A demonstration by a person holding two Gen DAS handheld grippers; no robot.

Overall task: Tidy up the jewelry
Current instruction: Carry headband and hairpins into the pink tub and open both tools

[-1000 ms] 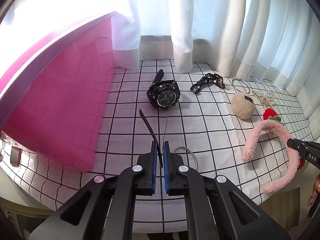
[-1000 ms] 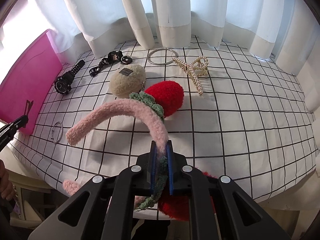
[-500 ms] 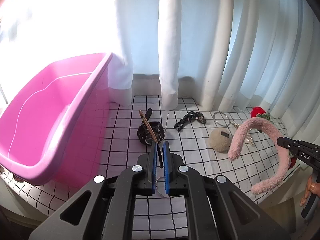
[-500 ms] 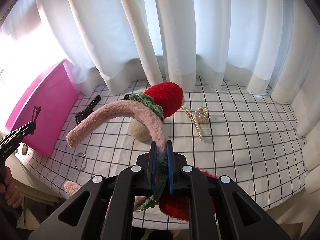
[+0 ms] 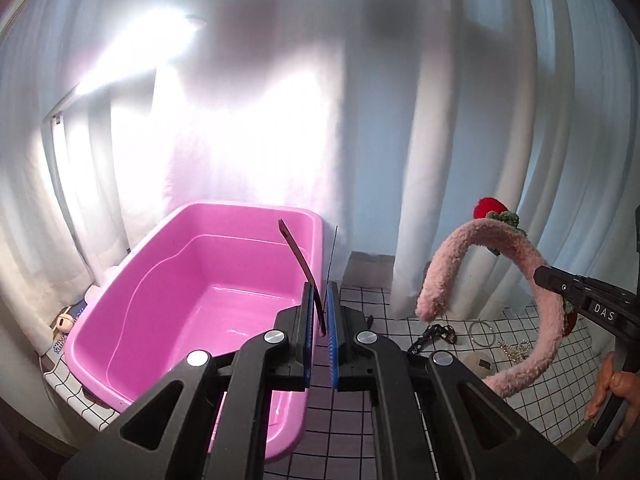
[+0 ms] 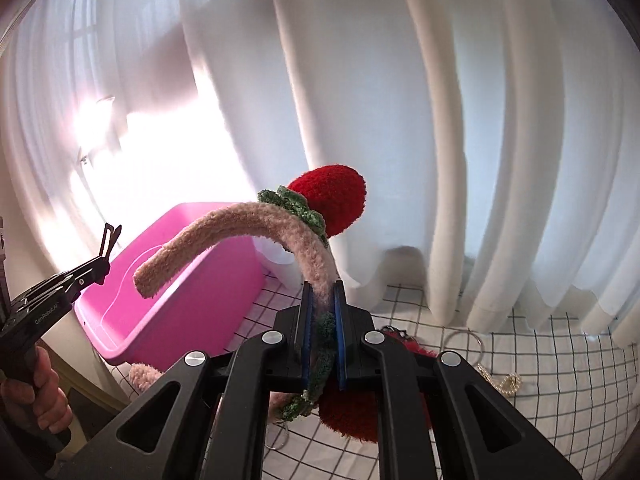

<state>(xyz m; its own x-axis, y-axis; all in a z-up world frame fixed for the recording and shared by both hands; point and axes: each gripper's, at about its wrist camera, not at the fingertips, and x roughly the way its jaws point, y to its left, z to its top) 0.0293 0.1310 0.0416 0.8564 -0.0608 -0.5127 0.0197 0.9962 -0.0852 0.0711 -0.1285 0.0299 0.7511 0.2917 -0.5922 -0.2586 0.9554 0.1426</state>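
Your right gripper (image 6: 320, 300) has its jaws clamped on the pink fuzzy headband (image 6: 248, 224), which arches up and to the left in the air above the table, its free end hanging over the near rim of the pink tub (image 6: 180, 304). A red strawberry pom (image 6: 332, 204) with a green leafy collar sits on top of the arch, and a second red pom hangs below your gripper. From the left wrist view the same headband (image 5: 480, 248) is to the right of the tub, held well above the cloth.

Your left gripper (image 5: 319, 308) has its jaws closed on a thin dark hair clip (image 5: 300, 260), which stands up tilted to the left, in front of the tub's (image 5: 192, 304) far right corner. The tub's inside looks bare where it shows.

On the checked tablecloth (image 5: 540, 392) to the right lie a black chain piece (image 5: 436, 334), a silver bangle (image 5: 482, 332), a beige pom (image 5: 478, 364) and a pearl clip (image 5: 516, 350), all near each other. White curtains (image 6: 460, 140) hang at the far side.
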